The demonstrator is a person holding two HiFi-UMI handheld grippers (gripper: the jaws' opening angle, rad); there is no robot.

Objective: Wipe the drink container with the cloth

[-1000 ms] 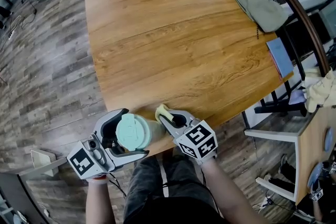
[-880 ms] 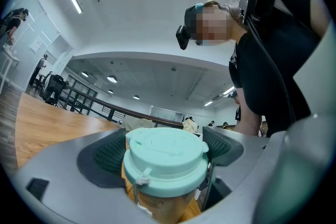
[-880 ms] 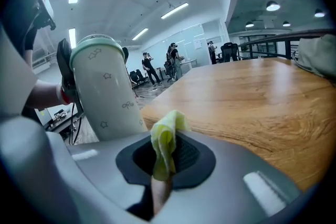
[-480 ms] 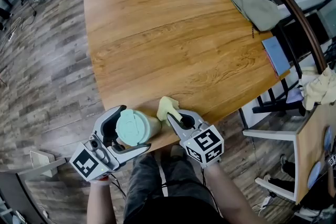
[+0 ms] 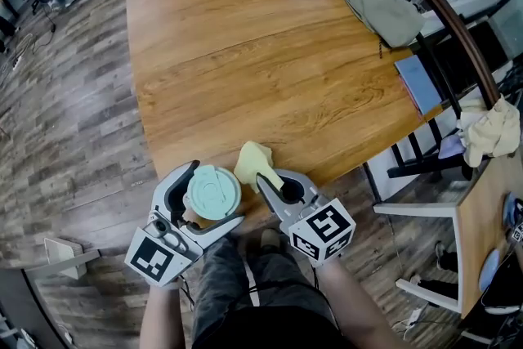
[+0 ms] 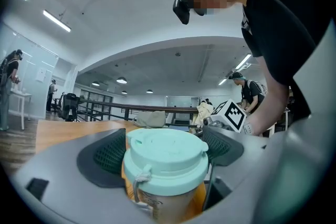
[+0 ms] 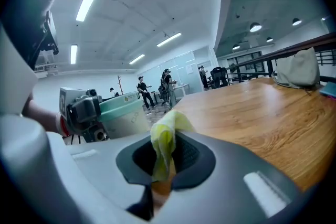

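Observation:
The drink container is a cup with a mint-green lid, held over the near edge of the wooden table. My left gripper is shut on it, a dark pad on either side of the lid. Just to its right my right gripper is shut on a yellow cloth, which bunches out past the jaws. In the right gripper view the cloth stands pinched between the pads, with the container close at the left. Cloth and cup sit side by side; contact is unclear.
A grey-green bag lies at the table's far right corner, a blue notebook near the right edge. A chair frame and another table with crumpled cloth stand to the right. Wooden floor lies left.
Both grippers have drifted slightly toward me and rightward along the table's near edge. The cup has turned more upright toward the camera, and the cloth has stayed close beside it.

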